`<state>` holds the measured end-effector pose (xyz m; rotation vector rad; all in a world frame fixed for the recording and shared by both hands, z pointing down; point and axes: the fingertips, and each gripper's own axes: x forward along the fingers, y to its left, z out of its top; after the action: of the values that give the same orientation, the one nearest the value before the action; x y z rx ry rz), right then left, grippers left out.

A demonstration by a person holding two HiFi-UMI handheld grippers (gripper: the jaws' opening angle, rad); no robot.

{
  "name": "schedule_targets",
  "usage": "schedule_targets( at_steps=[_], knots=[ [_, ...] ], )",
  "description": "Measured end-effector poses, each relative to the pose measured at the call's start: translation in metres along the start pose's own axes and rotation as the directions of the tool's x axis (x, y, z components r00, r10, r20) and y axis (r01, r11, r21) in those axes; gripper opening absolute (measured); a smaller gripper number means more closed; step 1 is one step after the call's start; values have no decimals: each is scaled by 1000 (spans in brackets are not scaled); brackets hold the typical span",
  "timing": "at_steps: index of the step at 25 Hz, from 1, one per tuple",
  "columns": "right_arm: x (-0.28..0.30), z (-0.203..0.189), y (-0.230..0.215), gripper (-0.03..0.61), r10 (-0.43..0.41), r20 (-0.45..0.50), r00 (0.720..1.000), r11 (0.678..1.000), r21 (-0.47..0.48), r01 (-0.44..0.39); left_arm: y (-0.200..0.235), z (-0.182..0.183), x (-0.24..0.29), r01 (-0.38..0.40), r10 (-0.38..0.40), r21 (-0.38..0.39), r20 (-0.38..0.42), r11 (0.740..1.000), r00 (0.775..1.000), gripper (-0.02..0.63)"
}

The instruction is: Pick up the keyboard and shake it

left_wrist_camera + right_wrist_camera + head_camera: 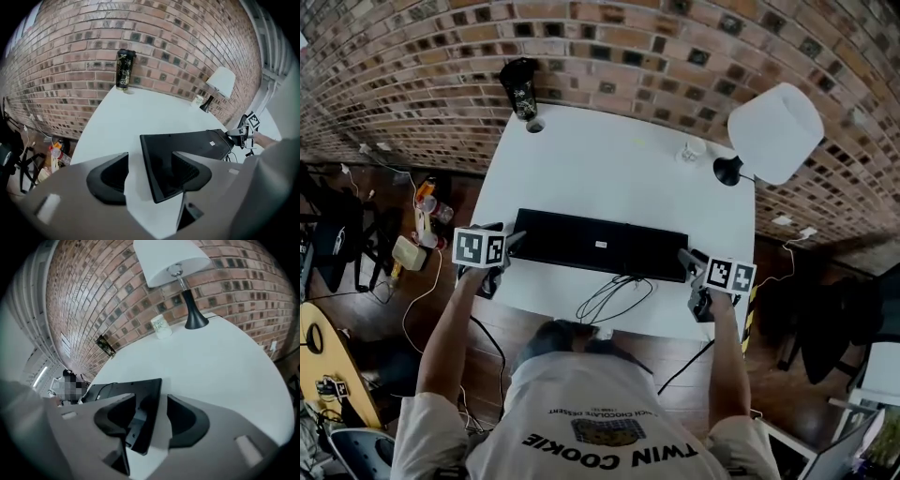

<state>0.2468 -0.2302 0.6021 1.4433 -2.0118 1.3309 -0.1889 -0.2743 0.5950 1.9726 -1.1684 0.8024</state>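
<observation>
Though upside down, "TWIN COOKIE" shirt [581, 398]

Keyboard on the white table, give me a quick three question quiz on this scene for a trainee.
1. True or false: the left gripper is shut on the keyboard.
2. What stands on the table closest to the lamp? A: a laptop. B: a small white cup. C: a book.
3. Fill in: in the head view, the right gripper is at the keyboard's ___ end.
Key: 1 false, its jaws stand apart around the keyboard's end. 2 B. 3 right.
</observation>
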Motion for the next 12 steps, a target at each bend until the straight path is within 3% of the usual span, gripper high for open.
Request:
schedule_targets(
  at_steps=[4,12],
  knots=[
    [8,0,-4,199,21,-25,999,998,59,-19,1,-1,16,41,-42,-16,-71,999,997,311],
    [11,2,-3,199,15,-103,995,999,44,-10,3,5,25,69,-67,4,-157,998,985,334]
  ],
)
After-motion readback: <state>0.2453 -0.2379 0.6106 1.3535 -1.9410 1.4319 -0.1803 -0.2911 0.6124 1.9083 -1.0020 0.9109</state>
